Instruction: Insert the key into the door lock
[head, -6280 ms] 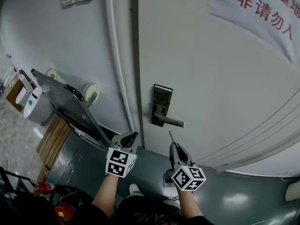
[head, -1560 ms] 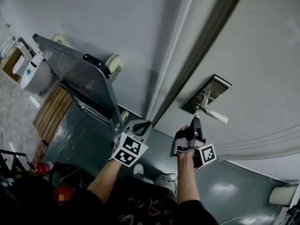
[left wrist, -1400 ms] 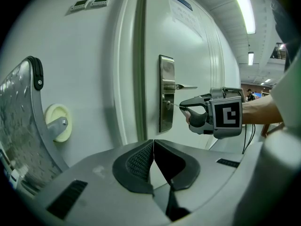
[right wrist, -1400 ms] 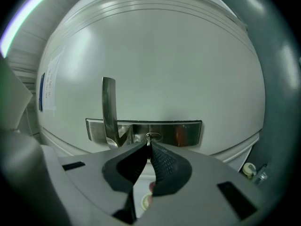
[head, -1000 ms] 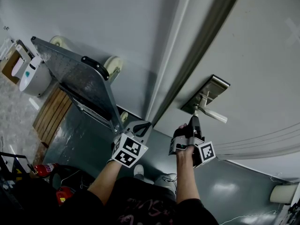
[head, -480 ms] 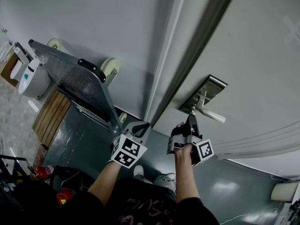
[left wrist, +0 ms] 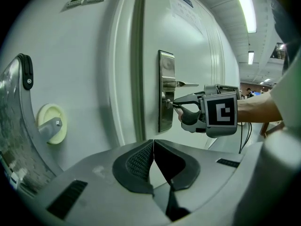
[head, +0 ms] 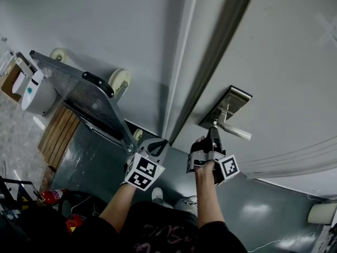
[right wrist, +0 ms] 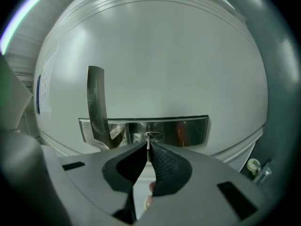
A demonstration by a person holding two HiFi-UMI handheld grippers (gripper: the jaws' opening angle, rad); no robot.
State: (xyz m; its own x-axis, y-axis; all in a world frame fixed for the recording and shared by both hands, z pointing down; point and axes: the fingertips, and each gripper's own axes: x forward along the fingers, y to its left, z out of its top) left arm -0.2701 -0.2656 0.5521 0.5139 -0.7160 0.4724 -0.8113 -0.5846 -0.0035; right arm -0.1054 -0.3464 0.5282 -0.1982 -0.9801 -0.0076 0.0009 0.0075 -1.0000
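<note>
A steel lock plate [head: 227, 105] with a lever handle [head: 238, 132] sits on the white door [head: 284, 62]. My right gripper [head: 213, 132] is shut on a thin silver key [right wrist: 148, 146], level with the plate. The key's tip meets the round keyhole [right wrist: 153, 136] beside the lever [right wrist: 96, 102]; how deep it sits I cannot tell. In the left gripper view the right gripper [left wrist: 176, 105] holds the key [left wrist: 169, 103] against the plate [left wrist: 165, 91]. My left gripper [head: 158, 144] hangs left of the door edge, shut with nothing in it [left wrist: 153, 147].
A metal platform trolley [head: 89, 101] with cream wheels [head: 118, 80] leans on the wall at left. A white bin [head: 34, 94], a wooden pallet [head: 60, 141] and a red fire extinguisher [head: 50, 195] lie beyond it. The door frame [head: 181, 73] runs between wall and door.
Since the oldest frame the right gripper has brought the key from below the lock up to the keyhole. Over the last second both grippers stay nearly still.
</note>
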